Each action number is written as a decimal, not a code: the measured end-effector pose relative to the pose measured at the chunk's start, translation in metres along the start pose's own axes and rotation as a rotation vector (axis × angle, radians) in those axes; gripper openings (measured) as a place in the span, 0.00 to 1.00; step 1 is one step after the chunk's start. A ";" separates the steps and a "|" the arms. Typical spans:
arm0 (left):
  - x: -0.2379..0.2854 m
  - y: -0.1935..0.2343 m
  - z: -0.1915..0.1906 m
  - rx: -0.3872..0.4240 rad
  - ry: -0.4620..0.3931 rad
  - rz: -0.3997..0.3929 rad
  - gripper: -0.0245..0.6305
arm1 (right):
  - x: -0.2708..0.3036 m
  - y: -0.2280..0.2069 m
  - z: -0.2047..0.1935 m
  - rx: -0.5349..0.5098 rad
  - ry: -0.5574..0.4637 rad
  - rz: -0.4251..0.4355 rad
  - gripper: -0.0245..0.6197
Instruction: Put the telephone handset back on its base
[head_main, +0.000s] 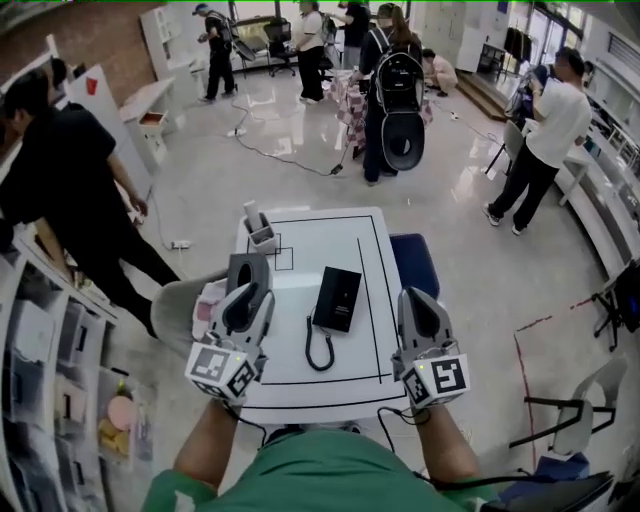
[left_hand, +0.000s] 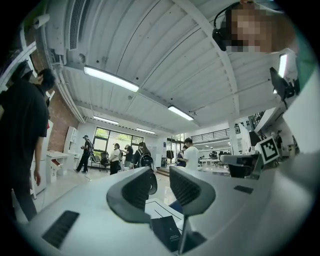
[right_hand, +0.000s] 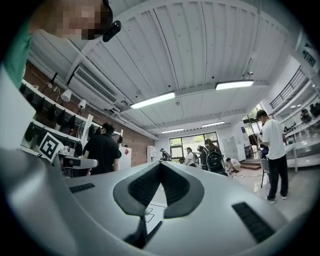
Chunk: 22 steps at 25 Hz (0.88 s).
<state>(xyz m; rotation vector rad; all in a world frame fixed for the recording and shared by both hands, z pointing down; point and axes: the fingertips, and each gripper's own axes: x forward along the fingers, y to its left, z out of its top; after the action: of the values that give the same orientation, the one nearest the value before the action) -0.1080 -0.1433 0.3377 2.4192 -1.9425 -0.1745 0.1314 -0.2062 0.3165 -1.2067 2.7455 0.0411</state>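
A black telephone (head_main: 335, 298) lies in the middle of the white table (head_main: 300, 390), and its coiled cord (head_main: 317, 352) loops toward the front edge. From this height I cannot tell the handset apart from the base. My left gripper (head_main: 248, 268) hovers over the table's left edge, left of the telephone, open and empty. In the left gripper view the telephone (left_hand: 167, 231) shows low between the left gripper's (left_hand: 160, 187) parted jaws. My right gripper (head_main: 413, 297) hangs by the table's right edge with nothing in it. The right gripper view shows the right gripper (right_hand: 160, 176) with its pads pressed together.
A small white holder (head_main: 262, 236) stands at the table's back left corner. A blue seat (head_main: 414, 262) is at the right, and a grey chair (head_main: 185, 305) with pink cloth is at the left. Shelves (head_main: 40, 380) line the left wall. A person in black (head_main: 70, 190) stands nearby.
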 end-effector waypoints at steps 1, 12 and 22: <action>-0.004 -0.002 0.001 0.005 -0.002 0.009 0.23 | -0.001 0.002 0.001 -0.002 -0.001 0.012 0.07; -0.018 -0.001 0.012 0.029 -0.030 0.066 0.23 | 0.007 0.002 0.015 -0.011 -0.035 0.057 0.07; -0.009 0.000 0.002 0.021 -0.016 0.042 0.23 | 0.003 -0.008 0.011 -0.008 -0.043 0.029 0.07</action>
<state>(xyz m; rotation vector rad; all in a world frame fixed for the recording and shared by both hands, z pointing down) -0.1098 -0.1340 0.3360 2.3943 -2.0102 -0.1733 0.1363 -0.2125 0.3057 -1.1537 2.7286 0.0797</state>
